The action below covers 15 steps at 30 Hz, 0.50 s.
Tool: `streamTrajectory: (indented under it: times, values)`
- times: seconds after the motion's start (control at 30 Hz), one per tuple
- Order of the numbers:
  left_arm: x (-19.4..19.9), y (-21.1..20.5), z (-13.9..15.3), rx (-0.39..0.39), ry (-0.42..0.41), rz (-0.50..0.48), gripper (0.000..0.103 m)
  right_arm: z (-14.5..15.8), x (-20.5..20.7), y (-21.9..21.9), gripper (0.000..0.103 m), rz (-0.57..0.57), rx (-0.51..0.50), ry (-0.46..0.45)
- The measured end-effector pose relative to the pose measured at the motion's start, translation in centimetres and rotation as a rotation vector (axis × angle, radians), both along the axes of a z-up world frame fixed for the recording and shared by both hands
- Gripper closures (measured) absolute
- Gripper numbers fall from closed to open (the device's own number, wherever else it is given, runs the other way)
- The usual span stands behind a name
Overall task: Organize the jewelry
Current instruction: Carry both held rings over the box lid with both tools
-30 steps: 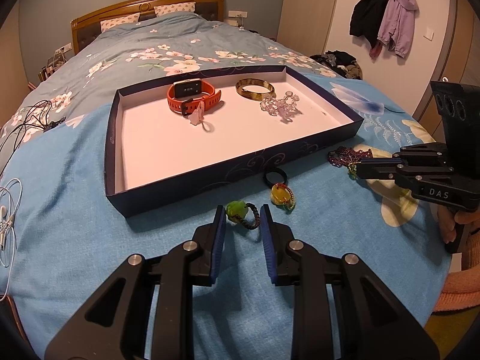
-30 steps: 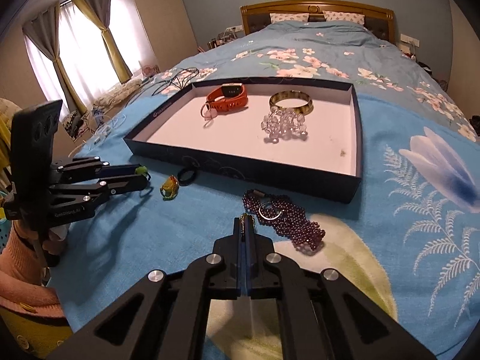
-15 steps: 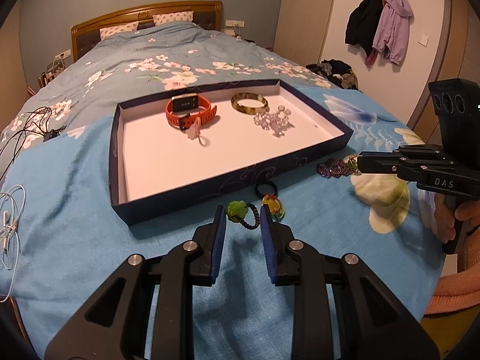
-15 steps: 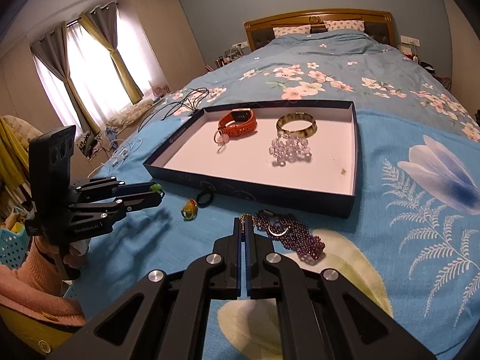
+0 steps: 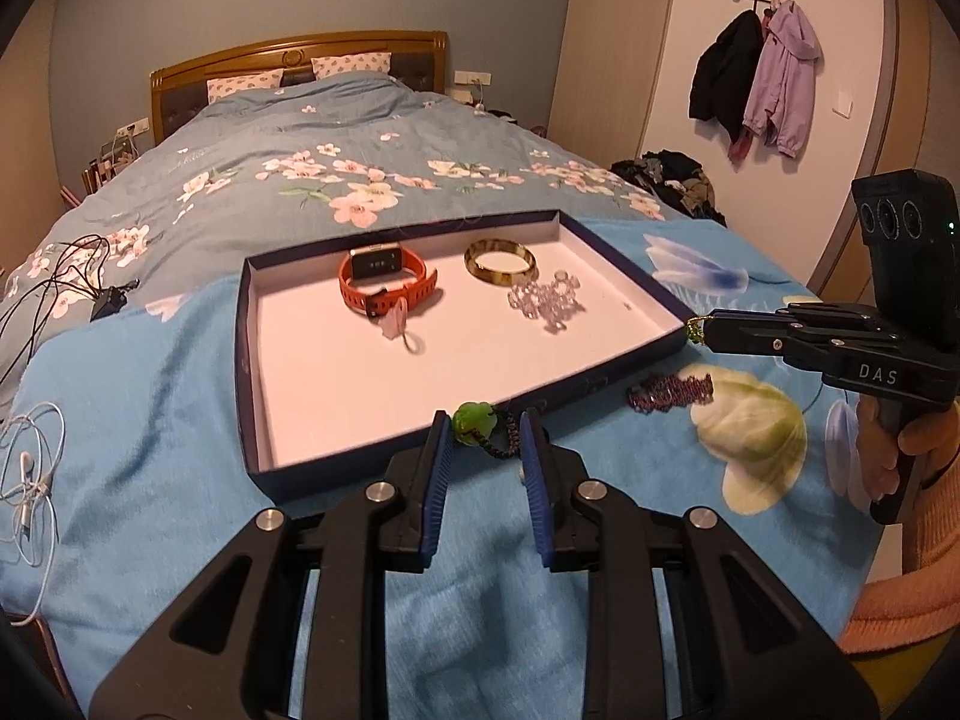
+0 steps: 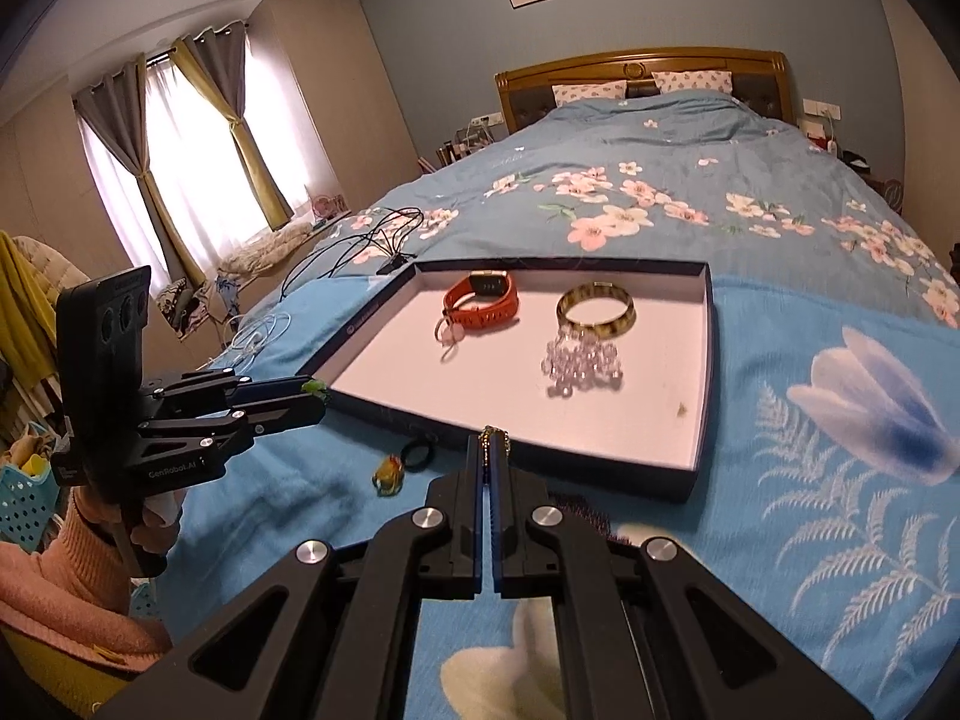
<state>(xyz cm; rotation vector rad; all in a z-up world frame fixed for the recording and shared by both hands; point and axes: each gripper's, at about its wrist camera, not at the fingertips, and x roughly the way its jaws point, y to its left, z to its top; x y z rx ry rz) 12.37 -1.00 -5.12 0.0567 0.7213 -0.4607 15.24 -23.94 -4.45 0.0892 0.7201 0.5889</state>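
A dark blue tray (image 5: pixel 336 468) (image 6: pixel 702 414) on the bed holds an orange watch (image 5: pixel 384 285) (image 6: pixel 483 300), a tortoiseshell bangle (image 5: pixel 501 261) (image 6: pixel 594 309) and clear beads (image 5: pixel 543 300) (image 6: pixel 579 363). My left gripper (image 5: pixel 480 441) (image 6: pixel 315 396) is shut on a green bead cord bracelet (image 5: pixel 474 423), lifted over the tray's near wall. My right gripper (image 6: pixel 487 441) (image 5: pixel 699 327) is shut on the gold chain (image 6: pixel 497 435) of a purple bead necklace (image 5: pixel 672 390), whose beads hang low above the bed.
A yellow charm (image 6: pixel 387 474) and a black ring (image 6: pixel 415 456) lie on the blue bedspread before the tray. Cables and earphones (image 5: pixel 30 468) lie at the left. Coats (image 5: pixel 756 78) hang on the far wall.
Both grippers have risen from the bedspread. The left has lifted the green bracelet to the tray's near edge. The right has raised the necklace's chain end toward the tray's corner.
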Motion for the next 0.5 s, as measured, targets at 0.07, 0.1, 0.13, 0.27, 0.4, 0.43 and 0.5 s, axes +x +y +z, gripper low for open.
streamTrajectory:
  times: [0.07, 0.1, 0.13, 0.27, 0.4, 0.43, 0.5]
  values:
    - [0.3, 0.0, 0.3, -0.002, -0.009, 0.005, 0.08, 0.2, 0.4, 0.1, 0.102, -0.002, -0.009, -0.007]
    - [0.5, 0.0, 0.4, -0.001, -0.013, 0.007, 0.08, 0.3, 0.6, 0.1, 0.102, -0.001, -0.011, -0.009]
    - [0.7, 0.0, 0.6, 0.002, -0.017, 0.01, 0.08, 0.4, 0.8, 0.2, 0.102, -0.002, -0.013, -0.011]
    - [1.5, 0.0, 0.8, 0.008, -0.025, 0.016, 0.079, 0.4, 1.9, 0.4, 0.102, -0.003, -0.023, -0.014]
    - [2.4, 0.1, 0.8, 0.011, -0.025, 0.026, 0.079, 0.4, 2.7, 0.7, 0.102, -0.002, -0.036, -0.016]
    - [2.7, 0.2, 0.8, 0.009, -0.023, 0.028, 0.08, 0.4, 2.9, 0.7, 0.102, -0.002, -0.037, -0.016]
    - [3.2, 0.3, 0.7, 0.008, -0.018, 0.032, 0.08, 0.5, 3.3, 0.8, 0.102, -0.002, -0.041, -0.017]
